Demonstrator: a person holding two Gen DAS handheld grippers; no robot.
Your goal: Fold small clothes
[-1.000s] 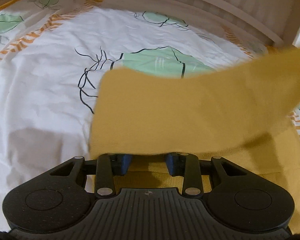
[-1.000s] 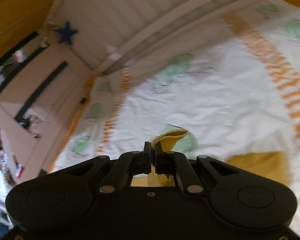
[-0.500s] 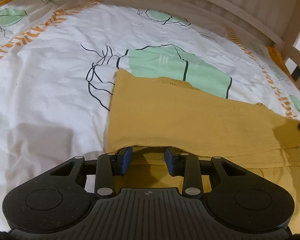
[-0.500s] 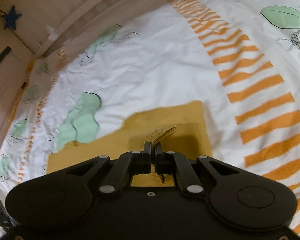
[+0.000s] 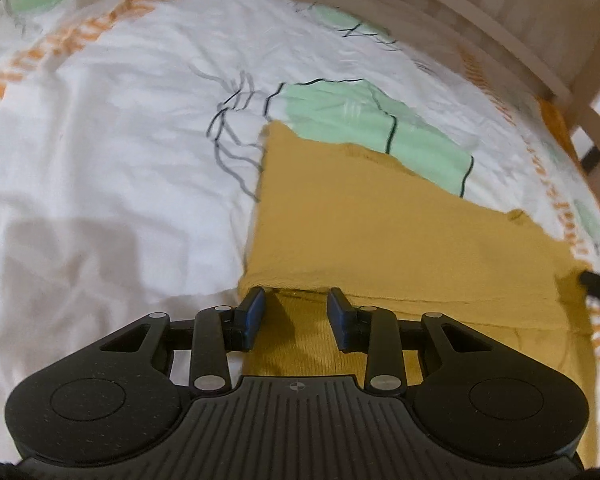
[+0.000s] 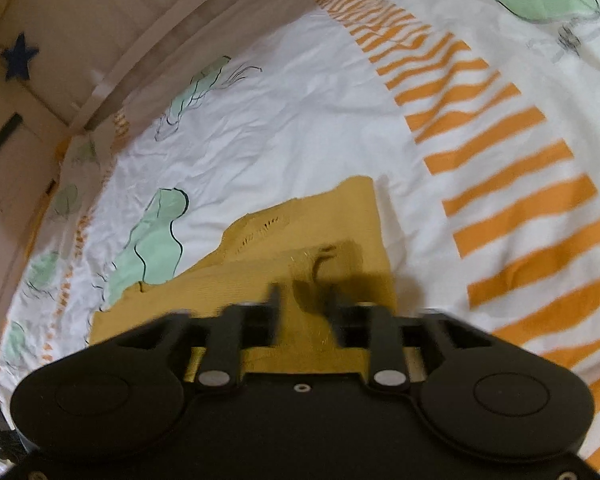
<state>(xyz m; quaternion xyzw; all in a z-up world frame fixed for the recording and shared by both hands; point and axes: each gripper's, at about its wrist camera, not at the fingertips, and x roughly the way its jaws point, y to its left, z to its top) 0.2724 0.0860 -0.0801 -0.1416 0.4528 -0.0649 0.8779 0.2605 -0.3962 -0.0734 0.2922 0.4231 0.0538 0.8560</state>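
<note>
A mustard-yellow knit garment (image 5: pixel 380 232) lies folded over on the bed. Its upper layer rests on a lower layer that shows near the fingers. My left gripper (image 5: pixel 296 312) is open, its blue-padded fingers just above the garment's near left edge. In the right wrist view the garment (image 6: pixel 284 276) lies flat with a folded corner on top. My right gripper (image 6: pixel 304 304) is open over that corner and holds nothing. The right gripper's tip shows in the left wrist view (image 5: pixel 598 280) at the garment's right edge.
The bed cover (image 5: pixel 100 152) is white with green leaf shapes and orange stripes (image 6: pixel 512 176). A pale wooden bed rail (image 5: pixel 480 40) curves along the far side. A wall with a dark blue star (image 6: pixel 19 60) stands beyond the bed.
The right gripper carried the garment's flap across, laid it flat and opened, letting it go. The left gripper stayed open and drew back slightly.
</note>
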